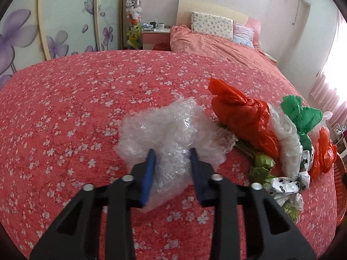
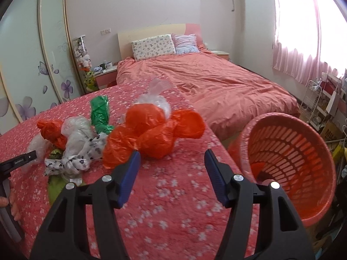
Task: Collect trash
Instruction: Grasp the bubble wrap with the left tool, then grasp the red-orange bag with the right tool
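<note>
Main risk on my left: the bubble wrap [image 1: 171, 130] is springy and slick. My left gripper [image 1: 172, 158] has it between the blue pads, both of which look pressed into the wad, so I read that as a grip, but only on its near edge. The bulk sits beyond the tips toward 12 o'clock. If I lift fast, I'd expect it to pull out or unfold and drag across the table cover [image 1: 65, 108].

Second risk: the wrap's 3 o'clock edge lies against the red bag [image 1: 243, 117] and the green scraps [image 1: 261, 165]. Dragging it could scatter that pile, or push the spotted bag [image 1: 286, 186] off the table edge at 4 o'clock.

Right side: my right gripper [image 2: 171, 166] is wide open with nothing between the pads. The big orange bag [image 2: 151, 134] lies just beyond the tips, from 11 to 12 o'clock, with its near corner touching or just beside the left pad. I can't tell which. A clear bag [image 2: 155, 101] rests on top of it at 12 o'clock and could roll off when I grab. An inflated bag may squirt out as I close.

The basket [image 2: 288, 164] stands at 3 o'clock, off the table edge, tilted toward me, something orange already inside. A tossed light bag could miss the rim or tip it.

The green bag [image 2: 99, 112] and white bag [image 2: 76, 134] sit at 10 o'clock, well clear of my right pads.
</note>
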`<state>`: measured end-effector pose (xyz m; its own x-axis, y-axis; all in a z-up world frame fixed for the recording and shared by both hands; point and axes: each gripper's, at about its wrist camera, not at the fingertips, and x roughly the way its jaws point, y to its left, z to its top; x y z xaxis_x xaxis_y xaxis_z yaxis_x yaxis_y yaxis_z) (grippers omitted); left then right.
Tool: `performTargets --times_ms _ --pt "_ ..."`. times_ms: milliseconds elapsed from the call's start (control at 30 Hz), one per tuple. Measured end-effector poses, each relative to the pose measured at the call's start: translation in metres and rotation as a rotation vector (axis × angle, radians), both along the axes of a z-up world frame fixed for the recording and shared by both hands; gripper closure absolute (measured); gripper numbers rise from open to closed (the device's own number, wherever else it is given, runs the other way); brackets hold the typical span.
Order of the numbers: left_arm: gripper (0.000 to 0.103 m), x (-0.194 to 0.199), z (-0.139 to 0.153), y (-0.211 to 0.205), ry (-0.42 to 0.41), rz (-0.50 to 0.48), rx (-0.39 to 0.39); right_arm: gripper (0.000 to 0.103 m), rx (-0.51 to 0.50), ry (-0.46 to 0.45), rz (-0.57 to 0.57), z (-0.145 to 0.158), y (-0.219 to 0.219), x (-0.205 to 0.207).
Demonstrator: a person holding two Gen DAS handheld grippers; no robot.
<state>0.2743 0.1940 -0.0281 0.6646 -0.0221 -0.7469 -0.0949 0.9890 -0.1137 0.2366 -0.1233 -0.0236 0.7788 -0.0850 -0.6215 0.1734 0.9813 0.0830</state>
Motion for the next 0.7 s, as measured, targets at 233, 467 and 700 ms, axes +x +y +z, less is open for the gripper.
performTargets --times_ms 233,467,700 --pt "0.08 -0.015 0.012 0.026 -0.038 0.034 -0.028 0.043 0.049 0.041 0.006 -0.008 0.008 0.038" --pt "0.08 -0.028 0.028 0.038 -0.072 0.052 -0.03 0.044 0.071 0.106 -0.08 -0.022 0.007 0.07" --pt "0.08 -0.035 0.04 0.035 -0.097 0.039 -0.037 0.071 0.068 0.131 -0.055 -0.028 0.005 0.063"
